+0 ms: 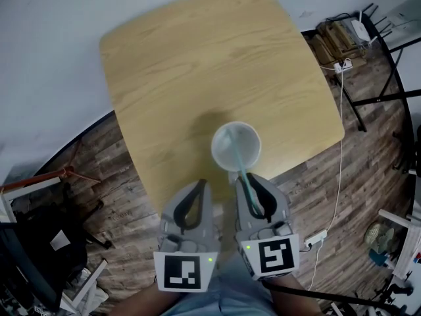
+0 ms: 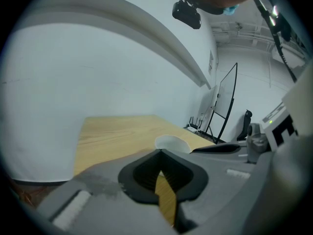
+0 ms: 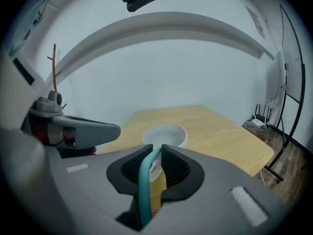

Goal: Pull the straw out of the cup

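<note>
Looking down from the head view, we see a white cup (image 1: 253,137) standing upright on the light wooden table (image 1: 197,64), close to the table's six o'clock edge. A teal straw (image 1: 241,166) sits in the cup with its lower end inside and leans out over the rim toward five o'clock.

We hold the right gripper (image 3: 156,147) just at six o'clock of the cup, and the free part of the straw runs straight back between its jaws. In the right gripper view the two black pads are drawn in against the straw on either side near the tips, so we have it pinched there. The rest of the straw trails toward the camera through the hollow behind the tips.

We hold the left gripper (image 2: 160,152) beside the right one, at its nine o'clock, level with it and pointing the same way. Its jaw tips meet, and nothing lies between them; through the hollow behind the tips we see only tabletop. It is near the cup but touches neither the cup nor the straw.
</note>
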A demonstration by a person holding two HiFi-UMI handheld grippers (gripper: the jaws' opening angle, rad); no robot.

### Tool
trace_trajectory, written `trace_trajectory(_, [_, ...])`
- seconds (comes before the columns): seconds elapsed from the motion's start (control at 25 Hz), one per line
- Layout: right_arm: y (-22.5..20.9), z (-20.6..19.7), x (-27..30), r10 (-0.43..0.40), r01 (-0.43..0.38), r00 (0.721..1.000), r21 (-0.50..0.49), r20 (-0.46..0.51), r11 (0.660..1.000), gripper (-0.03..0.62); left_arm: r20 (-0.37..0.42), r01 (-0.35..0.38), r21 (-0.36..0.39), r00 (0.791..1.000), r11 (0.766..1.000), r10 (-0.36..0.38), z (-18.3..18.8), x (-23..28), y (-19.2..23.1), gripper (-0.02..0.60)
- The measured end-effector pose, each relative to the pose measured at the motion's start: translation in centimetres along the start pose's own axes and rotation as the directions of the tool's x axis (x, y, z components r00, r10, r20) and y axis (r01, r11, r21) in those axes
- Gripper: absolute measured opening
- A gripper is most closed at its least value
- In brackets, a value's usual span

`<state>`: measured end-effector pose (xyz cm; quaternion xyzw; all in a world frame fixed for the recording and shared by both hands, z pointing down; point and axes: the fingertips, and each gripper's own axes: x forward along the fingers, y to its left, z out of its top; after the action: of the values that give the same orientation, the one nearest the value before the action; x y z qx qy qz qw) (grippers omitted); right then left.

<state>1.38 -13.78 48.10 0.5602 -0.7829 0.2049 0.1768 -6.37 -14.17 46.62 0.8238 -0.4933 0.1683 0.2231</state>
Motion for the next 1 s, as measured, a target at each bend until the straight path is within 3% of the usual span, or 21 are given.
trace_trajectory(0.44, [-0.4,-0.5,-0.1,-0.031,0.031,0.999,0.009,-0.019,0.999,0.041,0.017,0.014,0.015,1.0,1.0,-0.015,0.2,0.2,0.0,0.02])
trace_trajectory(1.0, [-0.4,5.6,-1.8,-0.037,0.04,0.992,-0.027,0.118,0.999,0.038,0.125,0.017,0.05,0.992,0.999,-0.023,5.2,-1.1,-0.7,0.02])
